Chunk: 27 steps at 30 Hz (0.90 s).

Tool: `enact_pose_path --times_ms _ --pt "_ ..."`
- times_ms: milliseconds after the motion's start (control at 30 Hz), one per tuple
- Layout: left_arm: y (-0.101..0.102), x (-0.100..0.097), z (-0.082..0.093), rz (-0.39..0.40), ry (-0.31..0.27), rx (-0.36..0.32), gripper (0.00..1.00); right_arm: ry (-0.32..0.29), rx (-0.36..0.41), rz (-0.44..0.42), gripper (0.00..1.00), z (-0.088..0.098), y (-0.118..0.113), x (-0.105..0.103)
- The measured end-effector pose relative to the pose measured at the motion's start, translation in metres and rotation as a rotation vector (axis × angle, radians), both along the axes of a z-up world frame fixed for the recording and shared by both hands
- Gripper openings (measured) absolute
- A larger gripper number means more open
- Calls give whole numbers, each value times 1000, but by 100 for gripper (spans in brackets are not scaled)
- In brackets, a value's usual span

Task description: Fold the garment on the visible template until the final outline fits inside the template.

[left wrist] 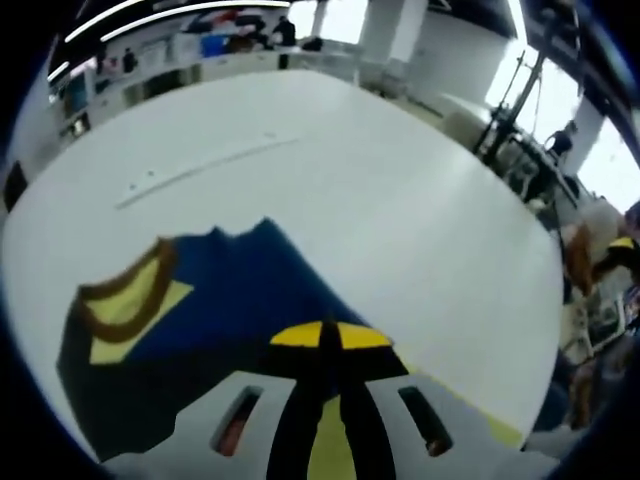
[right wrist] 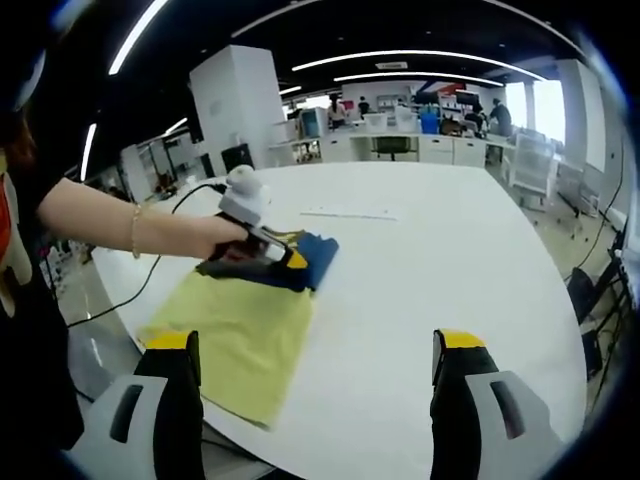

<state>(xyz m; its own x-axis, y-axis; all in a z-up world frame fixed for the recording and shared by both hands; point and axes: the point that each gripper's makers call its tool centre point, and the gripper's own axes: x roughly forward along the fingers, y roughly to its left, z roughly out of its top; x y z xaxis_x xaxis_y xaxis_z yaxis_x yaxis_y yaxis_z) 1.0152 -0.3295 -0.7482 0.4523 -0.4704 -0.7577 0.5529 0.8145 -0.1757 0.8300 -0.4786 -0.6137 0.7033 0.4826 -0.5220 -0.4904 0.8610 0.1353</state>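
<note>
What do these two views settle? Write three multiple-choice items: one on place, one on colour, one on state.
1. Where does the dark blue folded garment lie?
A. on the flat yellow template sheet's far end
B. on the floor
C. on a chair

2. What colour are the jaw tips of the right hand-held gripper?
A. red
B. yellow
C. green

3. How do the right hand-held gripper's jaws stand?
A. shut on the garment
B. shut on nothing
C. wide apart, holding nothing

Key: 1 A, the garment rests at the yellow template sheet's far end on the round white table. 2 B, both tips are yellow. 3 C, bare table shows between them.
</note>
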Motion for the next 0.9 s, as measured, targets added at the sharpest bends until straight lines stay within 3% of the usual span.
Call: enact_pose_path --times_ms 600,900 --pt "0 -9 -25 3 26 20 0 12 -1 -19 96 -5 -6 -5" --pt "-1 -9 -27 -4 21 17 0 12 -1 -18 96 -5 -5 -5"
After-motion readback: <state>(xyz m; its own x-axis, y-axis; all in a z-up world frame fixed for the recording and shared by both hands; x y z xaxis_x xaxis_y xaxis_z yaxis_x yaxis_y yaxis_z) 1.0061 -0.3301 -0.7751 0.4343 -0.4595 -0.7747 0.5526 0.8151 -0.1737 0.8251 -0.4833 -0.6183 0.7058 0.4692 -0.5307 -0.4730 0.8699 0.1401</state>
